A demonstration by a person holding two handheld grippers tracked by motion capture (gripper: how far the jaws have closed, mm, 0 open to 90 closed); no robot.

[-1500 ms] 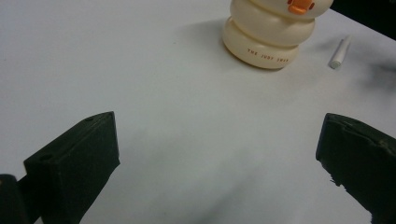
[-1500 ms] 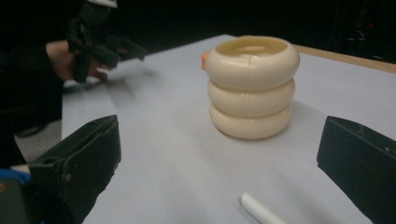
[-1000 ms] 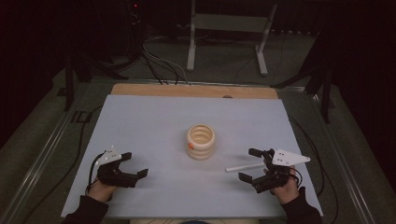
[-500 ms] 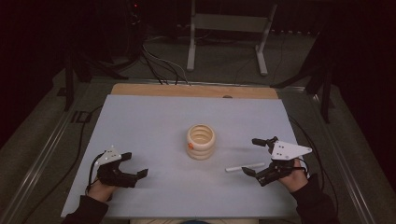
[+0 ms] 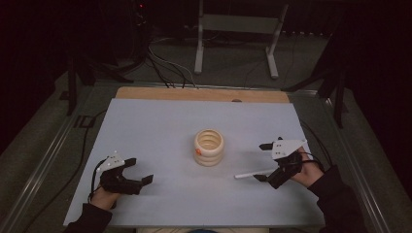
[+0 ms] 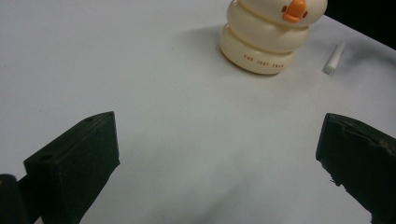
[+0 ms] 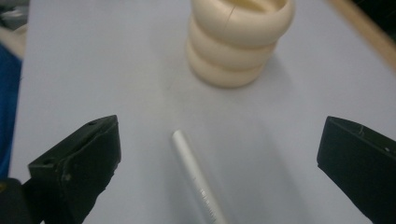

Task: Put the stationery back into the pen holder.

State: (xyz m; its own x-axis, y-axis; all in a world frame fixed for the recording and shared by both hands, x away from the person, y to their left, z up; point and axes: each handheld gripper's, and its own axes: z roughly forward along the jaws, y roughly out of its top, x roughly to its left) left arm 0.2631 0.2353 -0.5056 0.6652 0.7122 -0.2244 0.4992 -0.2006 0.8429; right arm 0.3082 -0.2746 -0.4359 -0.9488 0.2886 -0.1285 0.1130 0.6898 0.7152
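White pen (image 5: 250,174) flat on table (image 5: 145,126), just right of cream ringed holder (image 5: 209,147), long axis running into the wide-open right gripper (image 5: 267,161); left gripper (image 5: 138,171) open, well apart.

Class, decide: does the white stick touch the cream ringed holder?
Apart. The right gripper view shows bare table between the white stick and the cream ringed holder.
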